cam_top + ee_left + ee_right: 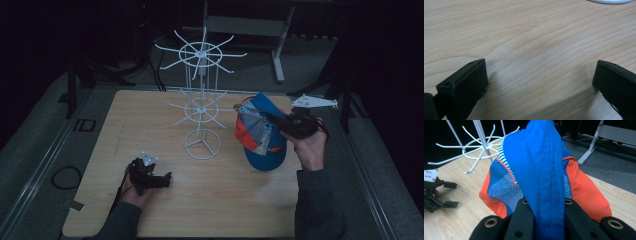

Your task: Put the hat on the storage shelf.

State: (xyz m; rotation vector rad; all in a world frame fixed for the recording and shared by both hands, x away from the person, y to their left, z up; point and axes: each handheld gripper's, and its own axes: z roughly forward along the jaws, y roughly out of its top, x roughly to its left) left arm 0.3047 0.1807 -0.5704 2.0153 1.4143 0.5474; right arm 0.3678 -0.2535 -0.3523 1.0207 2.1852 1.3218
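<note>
Cap lifted, not yet on the rack.

My right gripper [545,220] pinches the blue-and-orange cap [262,132] above the table's [150,115] right side; hanging it looks like the remaining step. My left gripper [156,179] rests spread and empty, well apart. The white wire rack [202,100] bristles with hooks that could snag the fabric.

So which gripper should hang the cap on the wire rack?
Right. The right gripper already clamps the cap beside the rack; the left gripper rests open on the table.
</note>
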